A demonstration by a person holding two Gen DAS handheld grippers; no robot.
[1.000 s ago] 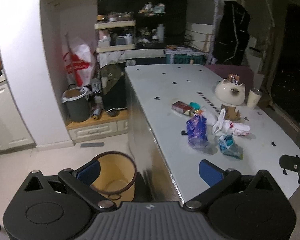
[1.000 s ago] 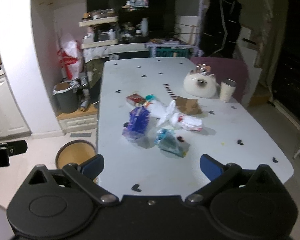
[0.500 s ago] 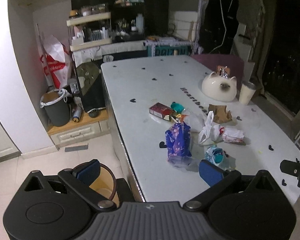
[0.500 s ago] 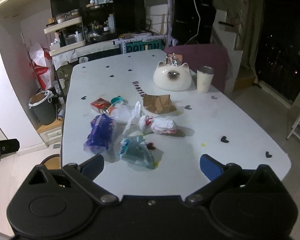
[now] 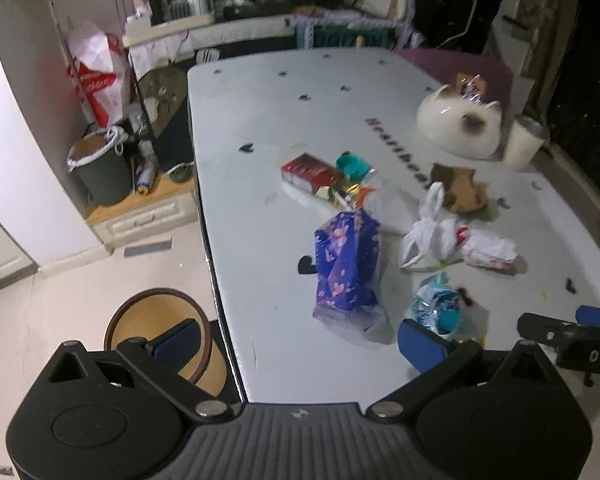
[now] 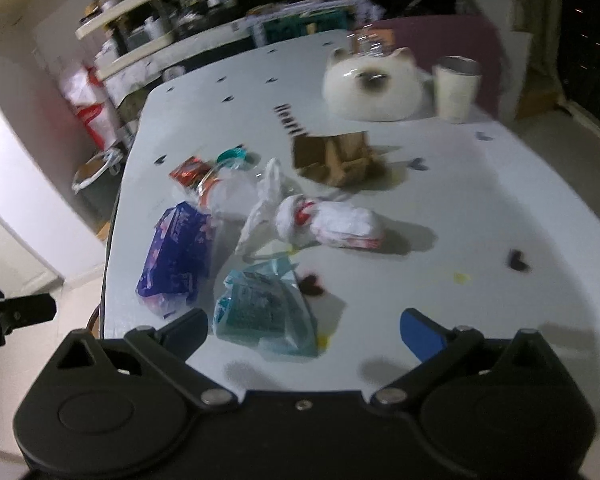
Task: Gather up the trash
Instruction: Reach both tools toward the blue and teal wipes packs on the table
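Wrappers (image 5: 347, 258) on table (image 5: 260, 120), bin (image 5: 160, 322) beside

A round white cat-face dish (image 5: 458, 126) sits at the far side of the white counter with little black hearts (image 5: 252, 112). A pale cup with a metal rim (image 5: 525, 142) stands just beside it. Behind them is a dark purple chair back (image 5: 460, 64). On the floor by the wall stands a dark grey bin with a white liner (image 5: 100, 168). A red and white plastic bag (image 5: 98, 80) hangs above it. Shelves full of bottles (image 5: 172, 4) line the back wall.
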